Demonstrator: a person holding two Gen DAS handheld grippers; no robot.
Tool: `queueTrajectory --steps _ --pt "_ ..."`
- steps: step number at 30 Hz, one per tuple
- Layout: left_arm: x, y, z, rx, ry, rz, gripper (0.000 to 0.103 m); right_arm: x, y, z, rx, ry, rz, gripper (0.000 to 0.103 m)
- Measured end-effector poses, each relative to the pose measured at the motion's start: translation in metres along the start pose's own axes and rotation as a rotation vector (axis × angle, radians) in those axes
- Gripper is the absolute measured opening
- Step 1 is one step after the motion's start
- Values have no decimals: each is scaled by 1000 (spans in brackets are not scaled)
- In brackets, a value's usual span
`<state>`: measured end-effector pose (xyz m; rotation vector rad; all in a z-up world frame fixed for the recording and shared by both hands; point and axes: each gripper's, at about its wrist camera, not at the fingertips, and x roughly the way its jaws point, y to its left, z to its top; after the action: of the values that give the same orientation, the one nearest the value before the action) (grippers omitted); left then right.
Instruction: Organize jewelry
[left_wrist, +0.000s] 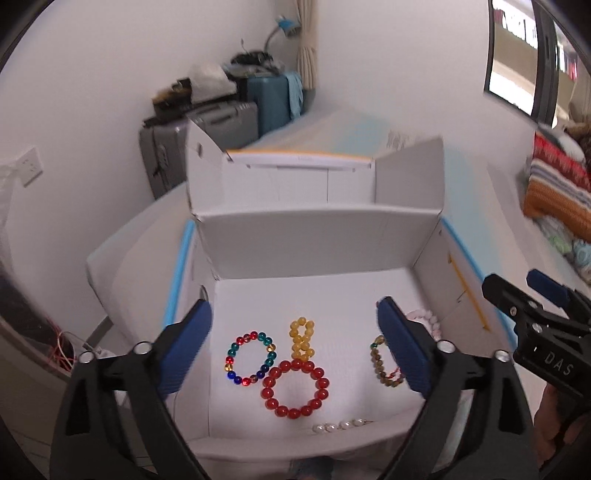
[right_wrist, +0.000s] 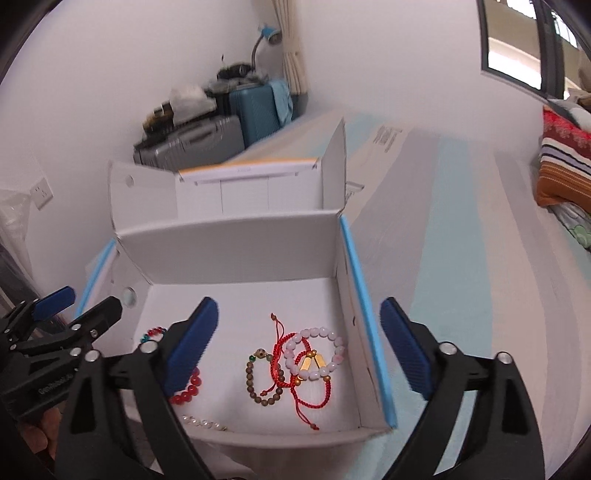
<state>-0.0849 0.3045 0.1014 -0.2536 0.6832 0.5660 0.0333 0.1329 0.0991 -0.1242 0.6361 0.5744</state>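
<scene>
An open white cardboard box (left_wrist: 314, 240) holds the jewelry. In the left wrist view its floor carries a multicolour bead bracelet (left_wrist: 249, 358), a yellow bead bracelet (left_wrist: 303, 338) and a red bead bracelet (left_wrist: 295, 387). A brown bead bracelet (left_wrist: 384, 365) and a pearl piece (left_wrist: 341, 426) lie there too. My left gripper (left_wrist: 293, 308) hangs open above them, holding nothing. In the right wrist view a pink bead bracelet (right_wrist: 317, 350), a red cord bracelet (right_wrist: 295, 369) and the brown bead bracelet (right_wrist: 264, 380) lie tangled. My right gripper (right_wrist: 299, 306) is open and empty, straddling the box's right wall (right_wrist: 360, 295).
The box's lid flaps (left_wrist: 207, 173) stand up at the back. Grey and blue suitcases (left_wrist: 221, 122) are stacked in the far corner under a lamp (right_wrist: 267, 35). A striped blanket (right_wrist: 565, 173) lies at the right. A pale striped cover (right_wrist: 461, 258) spreads right of the box.
</scene>
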Motion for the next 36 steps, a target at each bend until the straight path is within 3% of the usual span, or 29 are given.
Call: queueTrajectory --steps 5,20,36 --pt "-27 1 -14 -3 -44 -3 97 -32 0 -11 -4 -49 -21 95" --pt "-62 3 -75 -9 -67 -27 97 -59 5 -63 -32 -19 -78 95" --pt "-64 3 -82 -23 -56 13 97 -59 2 -69 -32 -9 -85 95"
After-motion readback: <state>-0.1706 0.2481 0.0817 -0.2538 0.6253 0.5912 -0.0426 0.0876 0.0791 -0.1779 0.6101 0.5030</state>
